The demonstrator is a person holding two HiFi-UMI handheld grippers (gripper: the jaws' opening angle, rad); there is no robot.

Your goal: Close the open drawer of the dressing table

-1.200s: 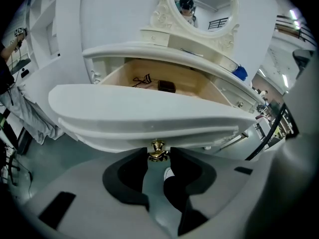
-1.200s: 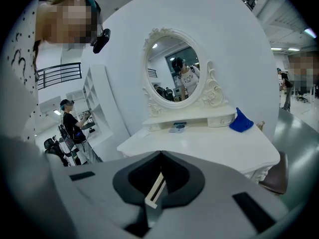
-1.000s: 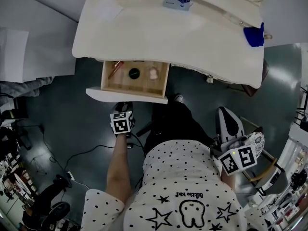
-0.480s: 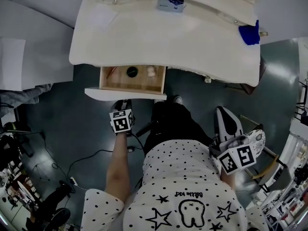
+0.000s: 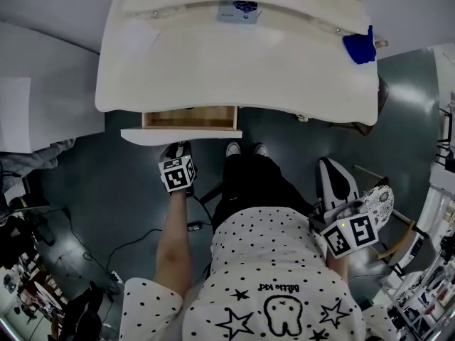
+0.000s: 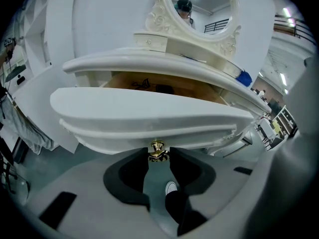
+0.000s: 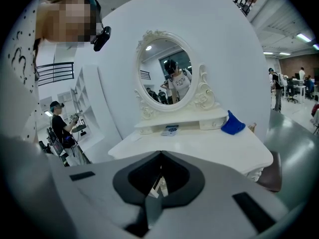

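The white dressing table (image 5: 234,62) has one drawer (image 5: 181,135) still a little way out at its front left, with only a thin strip of wooden inside (image 5: 189,117) showing. My left gripper (image 5: 178,149) is against the drawer front. In the left gripper view the left gripper (image 6: 158,153) is open, and the gold knob (image 6: 157,150) sits between its tips under the white drawer front (image 6: 149,113). My right gripper (image 5: 333,170) hangs low at the right, away from the table. Its jaws (image 7: 160,154) meet at the tips with nothing in them.
A blue cloth (image 5: 357,48) lies at the table's right end, and a small box (image 5: 237,11) sits on the shelf under the oval mirror (image 7: 167,71). The person's shoes (image 5: 233,148) are just right of the drawer. Cables (image 5: 135,236) run over the dark floor.
The drawer has slid most of the way in under the tabletop, hiding the items inside. My left gripper has moved forward with it. The right gripper has stayed put.
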